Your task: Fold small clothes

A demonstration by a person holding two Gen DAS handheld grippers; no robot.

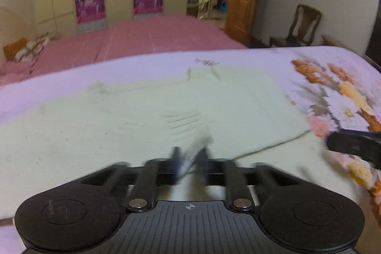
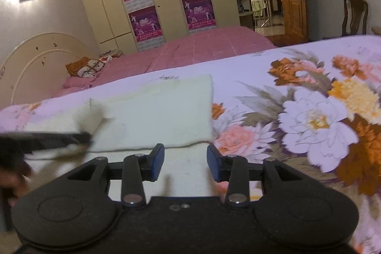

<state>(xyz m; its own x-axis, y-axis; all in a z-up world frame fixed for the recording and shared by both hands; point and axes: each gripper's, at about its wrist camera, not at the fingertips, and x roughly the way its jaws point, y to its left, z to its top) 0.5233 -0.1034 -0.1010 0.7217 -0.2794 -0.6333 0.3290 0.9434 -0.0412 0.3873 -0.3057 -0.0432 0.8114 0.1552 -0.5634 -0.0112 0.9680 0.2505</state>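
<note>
Two grippers work one pale green garment (image 1: 147,111) that lies spread on the floral bedsheet (image 1: 352,97). From the left wrist, the left gripper (image 1: 190,158) sits low over the cloth's near part, blurred, its fingers a narrow gap apart with a pale streak between them; whether that streak is a pinched fold or only smear I cannot tell, so the grip is unsure. A dark edge of the other tool shows at the right border. From the right wrist, the right gripper (image 2: 185,161) hovers with its blue-padded fingers (image 2: 158,163) moderately apart and nothing clamped, cloth lying beneath the gap; the garment (image 2: 162,111) shows a folded block with a straight right edge, and the left tool reaches in over its left end. The fold looks partly made. To do it well, I judge each gripper should take an edge squarely, lift only enough to clear, carry it over evenly, and lay edges flush before letting go.
</note>
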